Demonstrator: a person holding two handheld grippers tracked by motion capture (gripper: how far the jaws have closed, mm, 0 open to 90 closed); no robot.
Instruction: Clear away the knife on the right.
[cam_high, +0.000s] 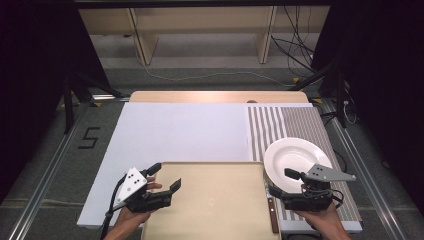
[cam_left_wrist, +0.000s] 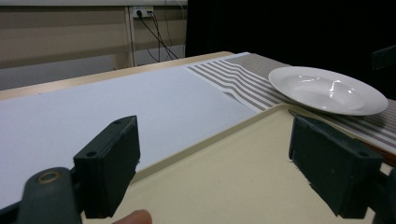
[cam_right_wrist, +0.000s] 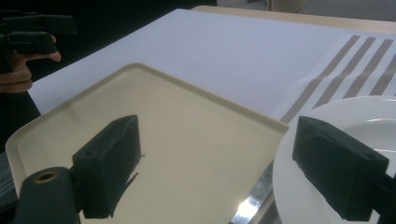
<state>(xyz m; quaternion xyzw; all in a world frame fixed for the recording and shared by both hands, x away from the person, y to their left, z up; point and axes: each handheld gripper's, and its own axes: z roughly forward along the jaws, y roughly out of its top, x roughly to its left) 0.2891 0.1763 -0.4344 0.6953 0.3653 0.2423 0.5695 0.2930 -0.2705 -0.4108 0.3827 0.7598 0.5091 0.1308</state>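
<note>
A cream tray (cam_high: 215, 200) lies at the table's near edge, with nothing on it. To its right, a white deep plate (cam_high: 295, 157) rests on a striped placemat (cam_high: 287, 122). A knife (cam_high: 272, 212) lies between tray and plate, its blade (cam_right_wrist: 252, 205) glinting in the right gripper view. My left gripper (cam_high: 165, 177) is open over the tray's near left corner, its jaws wide apart (cam_left_wrist: 219, 163) above the tray (cam_left_wrist: 233, 186). My right gripper (cam_high: 281, 183) is open too, straddling the tray's right rim and the plate's edge (cam_right_wrist: 224, 163).
A white sheet (cam_high: 180, 132) covers the table's left and middle beyond the tray. The wooden table edge (cam_high: 215, 96) shows at the far side. Dark stands and cables occupy the floor around the table.
</note>
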